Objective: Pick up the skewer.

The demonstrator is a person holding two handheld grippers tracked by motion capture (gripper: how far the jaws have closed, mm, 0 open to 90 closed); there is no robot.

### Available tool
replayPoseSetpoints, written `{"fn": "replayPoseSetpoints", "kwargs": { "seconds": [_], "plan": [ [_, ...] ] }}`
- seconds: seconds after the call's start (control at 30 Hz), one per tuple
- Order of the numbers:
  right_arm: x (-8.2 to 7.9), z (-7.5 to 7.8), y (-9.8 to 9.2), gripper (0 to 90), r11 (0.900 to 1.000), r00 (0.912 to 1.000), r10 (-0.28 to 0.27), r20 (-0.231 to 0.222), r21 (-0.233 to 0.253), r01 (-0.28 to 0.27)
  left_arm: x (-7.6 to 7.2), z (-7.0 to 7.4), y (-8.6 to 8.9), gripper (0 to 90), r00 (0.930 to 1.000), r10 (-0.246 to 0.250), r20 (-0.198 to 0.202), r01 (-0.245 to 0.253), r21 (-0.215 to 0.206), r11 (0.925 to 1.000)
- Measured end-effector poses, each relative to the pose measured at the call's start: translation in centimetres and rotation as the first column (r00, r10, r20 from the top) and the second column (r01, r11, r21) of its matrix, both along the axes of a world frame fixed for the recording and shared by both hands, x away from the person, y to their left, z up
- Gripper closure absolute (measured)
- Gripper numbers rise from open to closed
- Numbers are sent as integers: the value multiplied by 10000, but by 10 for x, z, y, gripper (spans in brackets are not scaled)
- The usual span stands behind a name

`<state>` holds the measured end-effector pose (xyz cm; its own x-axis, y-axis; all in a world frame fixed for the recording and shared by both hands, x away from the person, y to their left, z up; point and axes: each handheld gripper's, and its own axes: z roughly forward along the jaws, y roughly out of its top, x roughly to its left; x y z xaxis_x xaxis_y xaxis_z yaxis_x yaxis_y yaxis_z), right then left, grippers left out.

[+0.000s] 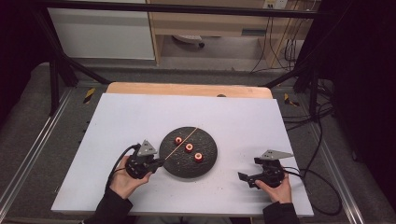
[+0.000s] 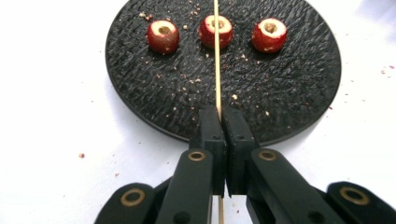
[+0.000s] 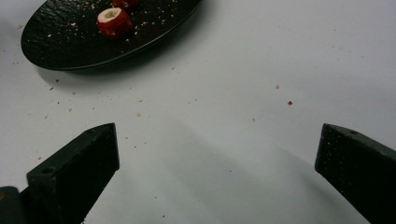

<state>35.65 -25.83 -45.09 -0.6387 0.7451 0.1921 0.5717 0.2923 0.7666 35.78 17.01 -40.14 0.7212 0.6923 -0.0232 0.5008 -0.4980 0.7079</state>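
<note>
Skewer [image 2: 216, 56] clamped in closed left gripper [image 2: 223, 122], laid over middle of three cored fruits [image 2: 216, 31] on black plate [image 2: 140, 102], desk centre; right gripper [image 3: 217, 154] held wide open, empty, near right edge; thin skewer judged liable to snap or roll fruit if pushed off-centre

No text, label, brand, number or sign is legible anywhere.

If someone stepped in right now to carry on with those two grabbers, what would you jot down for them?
Left gripper: shut on the wooden skewer, which points over the middle fruit.
Right gripper: open, holding nothing, over the white table right of the plate.
Black plate: three cored red fruits in a row, with crumbs around them.
Done: skewer picked up and aimed.
Left: none of the fruits looks threaded yet; probably all three go onto the skewer.
</note>
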Motion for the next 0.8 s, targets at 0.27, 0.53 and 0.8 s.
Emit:
{"fn": "replayPoseSetpoints", "kwargs": {
  "seconds": [0.27,0.53,0.8],
  "plan": [
    [1,1,2,6,10000,9999,-38,-121,-43,37,-8,2,21,886,9993,-73,358,92,-533,9985],
    [3,11,16,5,9993,9999,128,-52,-360,-130,-13,-2,38,886,9987,-138,489,180,-859,9961],
    [9,19,36,5,9974,9993,352,-78,-631,-356,-14,-9,56,886,9986,-108,524,160,-1013,9947]
  ]
}}
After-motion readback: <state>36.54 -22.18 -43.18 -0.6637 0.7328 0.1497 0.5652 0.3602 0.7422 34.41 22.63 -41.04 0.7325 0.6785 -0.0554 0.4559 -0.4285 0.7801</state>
